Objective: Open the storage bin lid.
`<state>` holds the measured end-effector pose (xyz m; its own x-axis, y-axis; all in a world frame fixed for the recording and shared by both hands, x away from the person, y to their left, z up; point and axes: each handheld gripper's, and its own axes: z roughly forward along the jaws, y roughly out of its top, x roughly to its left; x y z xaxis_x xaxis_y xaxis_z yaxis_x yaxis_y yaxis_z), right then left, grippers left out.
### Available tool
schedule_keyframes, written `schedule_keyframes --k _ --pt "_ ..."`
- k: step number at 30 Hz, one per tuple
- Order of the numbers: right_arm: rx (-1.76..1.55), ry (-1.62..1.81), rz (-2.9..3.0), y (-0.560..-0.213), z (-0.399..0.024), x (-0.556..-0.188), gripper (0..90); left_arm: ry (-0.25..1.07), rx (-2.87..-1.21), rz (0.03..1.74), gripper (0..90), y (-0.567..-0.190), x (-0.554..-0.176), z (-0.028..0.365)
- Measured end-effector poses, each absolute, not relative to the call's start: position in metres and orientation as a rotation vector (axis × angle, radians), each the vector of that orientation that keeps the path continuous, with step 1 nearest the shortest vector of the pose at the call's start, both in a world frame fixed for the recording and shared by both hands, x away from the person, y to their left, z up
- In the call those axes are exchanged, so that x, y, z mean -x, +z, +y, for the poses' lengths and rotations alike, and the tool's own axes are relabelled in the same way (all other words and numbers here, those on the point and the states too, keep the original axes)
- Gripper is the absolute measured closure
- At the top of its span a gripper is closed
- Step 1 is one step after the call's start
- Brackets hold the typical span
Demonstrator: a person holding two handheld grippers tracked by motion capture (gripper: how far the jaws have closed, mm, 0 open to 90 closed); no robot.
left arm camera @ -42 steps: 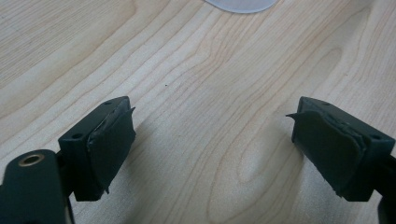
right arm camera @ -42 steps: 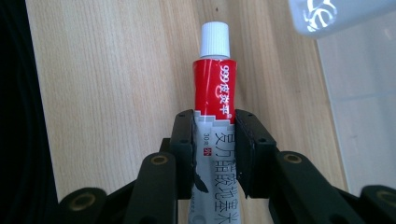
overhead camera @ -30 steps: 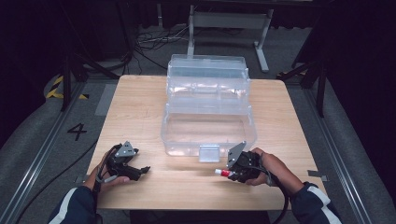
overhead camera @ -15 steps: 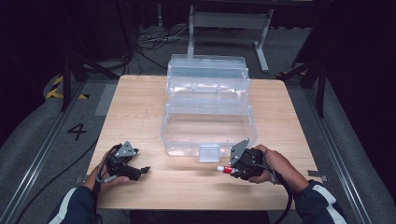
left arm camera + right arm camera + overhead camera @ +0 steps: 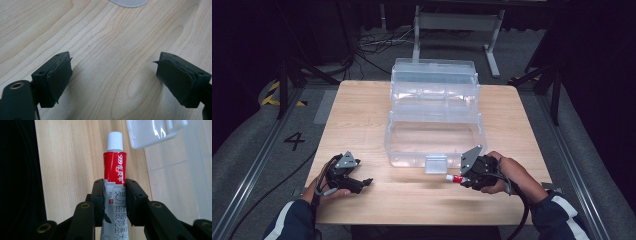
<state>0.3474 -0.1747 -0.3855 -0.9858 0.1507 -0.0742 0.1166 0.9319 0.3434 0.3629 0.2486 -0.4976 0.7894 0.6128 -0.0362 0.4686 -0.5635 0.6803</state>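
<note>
The right hand-held gripper (image 5: 459, 177) is clamped on a small red-and-grey ointment tube with a white screw cap (image 5: 115, 167). The black jaws press on the tube's two sides around its middle, where the red part meets the grey, and the capped end sticks out past them. In the high view the tube (image 5: 454, 178) lies about level, cap pointing left, just in front of the latch of the clear plastic storage box (image 5: 434, 120) that stands open in the middle of the light wooden bench (image 5: 357, 110). The left hand-held gripper (image 5: 360, 184) sits low over the bench near its front left edge, well apart from the box, its jaws spread wide with only bare wood between its pads (image 5: 60, 77).
</note>
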Motion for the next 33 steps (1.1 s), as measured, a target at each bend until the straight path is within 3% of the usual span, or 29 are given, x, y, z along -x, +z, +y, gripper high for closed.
schedule_keyframes --k 33 --pt "-0.178 0.503 2.904 -0.335 -0.179 -0.361 71.0 0.265 -2.274 0.797 13.3 -0.498 -0.363 0.249"
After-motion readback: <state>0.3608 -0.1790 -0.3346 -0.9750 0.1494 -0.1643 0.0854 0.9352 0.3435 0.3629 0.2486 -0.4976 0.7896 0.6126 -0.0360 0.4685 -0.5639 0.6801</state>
